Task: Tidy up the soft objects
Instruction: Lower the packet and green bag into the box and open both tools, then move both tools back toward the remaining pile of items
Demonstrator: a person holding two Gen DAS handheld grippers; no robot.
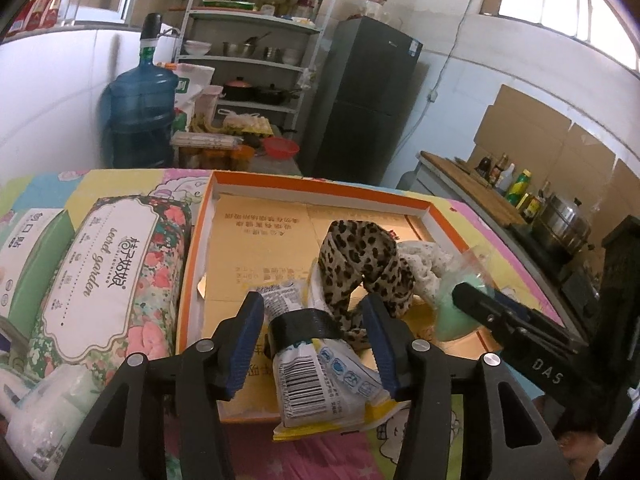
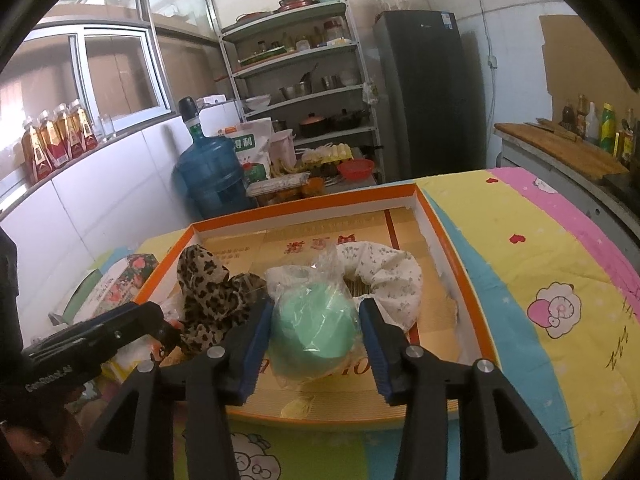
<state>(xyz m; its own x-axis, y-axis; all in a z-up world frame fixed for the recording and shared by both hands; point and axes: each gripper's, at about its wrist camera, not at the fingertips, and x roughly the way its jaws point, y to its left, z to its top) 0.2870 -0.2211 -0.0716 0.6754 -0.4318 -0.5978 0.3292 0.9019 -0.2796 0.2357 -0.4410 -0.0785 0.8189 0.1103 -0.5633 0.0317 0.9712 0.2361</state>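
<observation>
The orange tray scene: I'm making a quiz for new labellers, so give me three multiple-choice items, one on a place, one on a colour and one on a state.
1. Where does the leopard-print cloth lie?
A. in the orange-rimmed tray
B. on the shelf
C. on the fridge

2. What colour is the bagged soft thing between the right gripper's fingers?
A. red
B. mint green
C. black

3. How does the taped packet between the left gripper's fingers lie?
A. wholly inside the tray
B. over the tray's near rim
C. lifted high above the table

Answers: 1 A, it rests on the tray's floor; 2 B, green shows through the clear bag; 3 B, its barcode end overhangs the rim.
</observation>
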